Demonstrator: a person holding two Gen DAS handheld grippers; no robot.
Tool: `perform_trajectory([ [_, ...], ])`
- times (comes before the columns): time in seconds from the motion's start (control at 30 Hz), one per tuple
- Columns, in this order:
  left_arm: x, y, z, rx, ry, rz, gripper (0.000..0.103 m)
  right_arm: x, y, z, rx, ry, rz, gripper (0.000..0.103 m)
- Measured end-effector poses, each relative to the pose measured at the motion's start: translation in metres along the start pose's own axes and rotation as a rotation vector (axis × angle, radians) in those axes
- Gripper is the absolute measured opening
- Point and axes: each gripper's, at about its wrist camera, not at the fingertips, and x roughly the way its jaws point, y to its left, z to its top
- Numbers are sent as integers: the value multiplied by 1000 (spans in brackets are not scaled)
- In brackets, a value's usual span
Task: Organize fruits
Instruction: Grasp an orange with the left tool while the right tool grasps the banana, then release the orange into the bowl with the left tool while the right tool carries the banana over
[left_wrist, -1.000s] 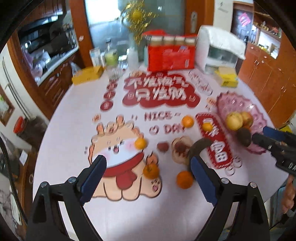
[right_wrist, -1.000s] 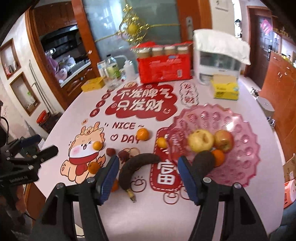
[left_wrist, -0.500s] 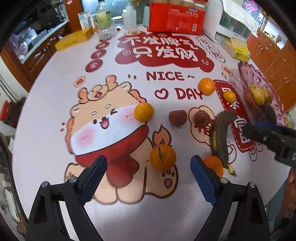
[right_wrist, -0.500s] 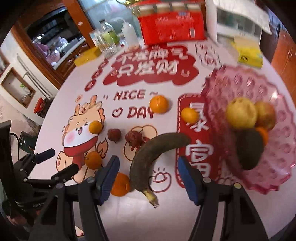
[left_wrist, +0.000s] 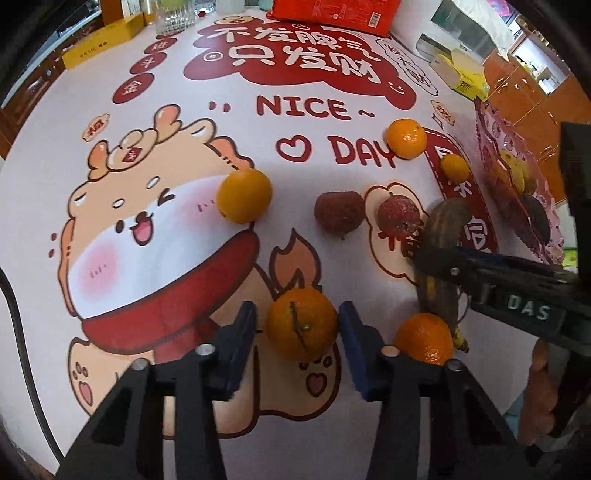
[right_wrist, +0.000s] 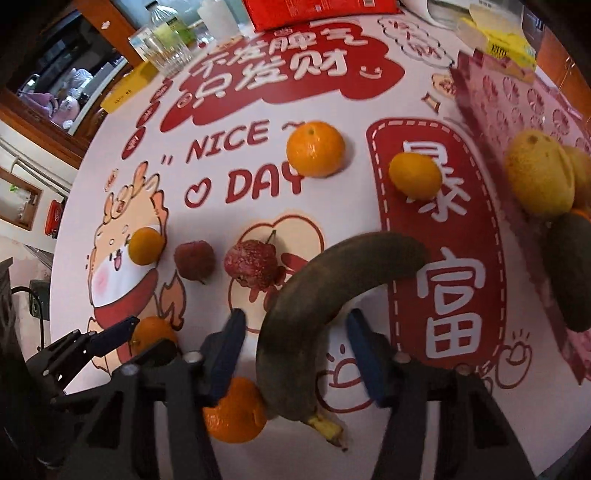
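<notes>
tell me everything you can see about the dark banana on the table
The overripe, brown-black curved banana lies flat on the printed white tablecloth, its skin dull and darkened almost all over, with a yellowish stem stub at the near end. It arcs from beside the red textured lychee towards the red banner print. The right tool straddles its lower half, jaws closing, blue pads not clearly pressing it yet. An orange mandarin sits against it near the stem.
</notes>
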Motion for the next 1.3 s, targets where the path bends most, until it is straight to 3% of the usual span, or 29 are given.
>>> perform_trajectory([
  [0.33,-2,-5,-1,16,-26,8,36,-2,1,-4,-17,-20,4,36],
  [0.53,-20,-13,-5,37,-80,27,35,-17,5,-12,-54,-48,36,34],
  [0.97,-70,-55,-20,70,-196,55,35,-83,0,-41,-159,-199,77,33],
  [1.3,-96,-124,-23,156,-273,32,35,-148,-34,-71,-217,-365,18,33],
])
